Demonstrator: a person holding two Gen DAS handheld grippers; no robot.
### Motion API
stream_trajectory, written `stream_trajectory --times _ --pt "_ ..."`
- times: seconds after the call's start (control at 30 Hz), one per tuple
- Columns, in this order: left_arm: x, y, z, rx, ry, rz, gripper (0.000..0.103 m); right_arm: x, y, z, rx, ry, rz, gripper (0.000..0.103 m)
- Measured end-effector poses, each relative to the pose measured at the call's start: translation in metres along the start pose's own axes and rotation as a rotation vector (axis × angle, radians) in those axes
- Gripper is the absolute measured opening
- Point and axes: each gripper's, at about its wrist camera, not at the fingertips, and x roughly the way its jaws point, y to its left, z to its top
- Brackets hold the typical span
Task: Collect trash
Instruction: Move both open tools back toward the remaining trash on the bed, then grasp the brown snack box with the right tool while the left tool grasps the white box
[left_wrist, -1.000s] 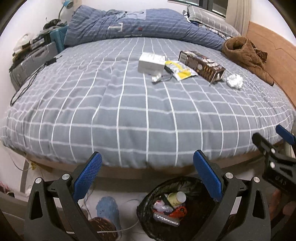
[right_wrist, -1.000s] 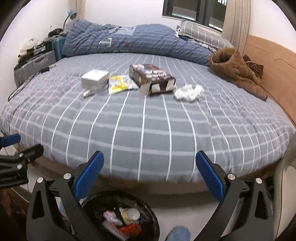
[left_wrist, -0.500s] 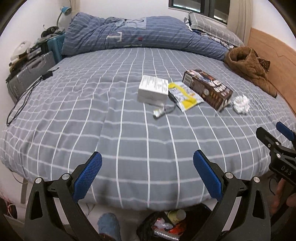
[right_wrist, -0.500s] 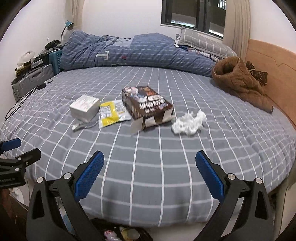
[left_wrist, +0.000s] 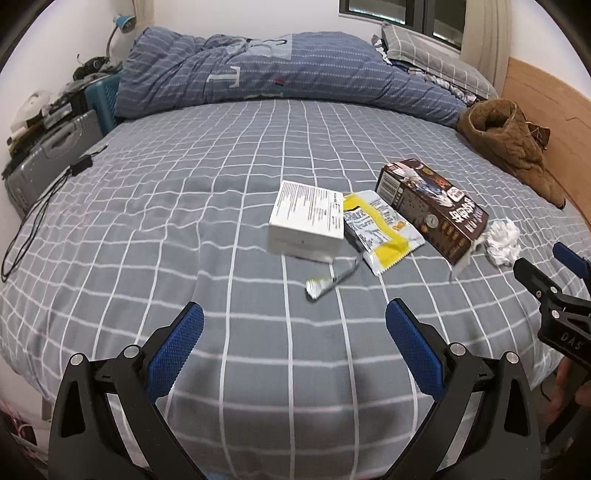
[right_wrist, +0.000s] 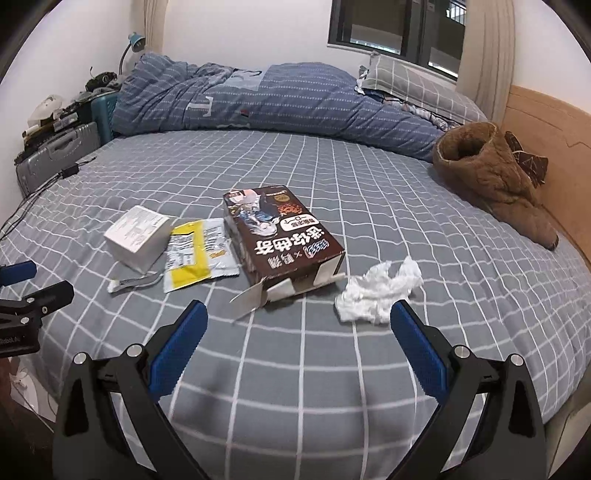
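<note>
— Grey checked bed (right_wrist: 369, 206) ahead: where's your trash?
— Mid-bed: white box (left_wrist: 306, 218), yellow wrapper (left_wrist: 380, 230), brown box (right_wrist: 280, 236), tissue (right_wrist: 376, 291) far right. Your left gripper (left_wrist: 293, 334) and right gripper (right_wrist: 297, 332) hang spread wide, empty.

grey checked bedsheet (right_wrist: 369, 206), brown box (right_wrist: 284, 236), white tissue (right_wrist: 376, 291)

The right gripper (left_wrist: 541, 269) body reads "DAS"; the blue duvet (right_wrist: 207, 105) bears "T".
</note>
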Motion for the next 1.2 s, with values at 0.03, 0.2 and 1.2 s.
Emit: stream_trajectory --times 0.03,0.2,1.2 --pt "0.004 0.000 0.002 0.001 0.003 0.001 0.097 0.004 -0.001 0.002 -0.001 0.005 0.001 0.095" --pt "0.026 0.002 0.017 -0.009 0.018 0.001 0.097 0.029 -0.009 0.016 0.000 0.034 0.015 0.095" --pt "0.118 -0.019 0.053 0.021 0.094 -0.016 0.088 0.134 -0.019 0.058 0.017 0.227 0.224 0.095"
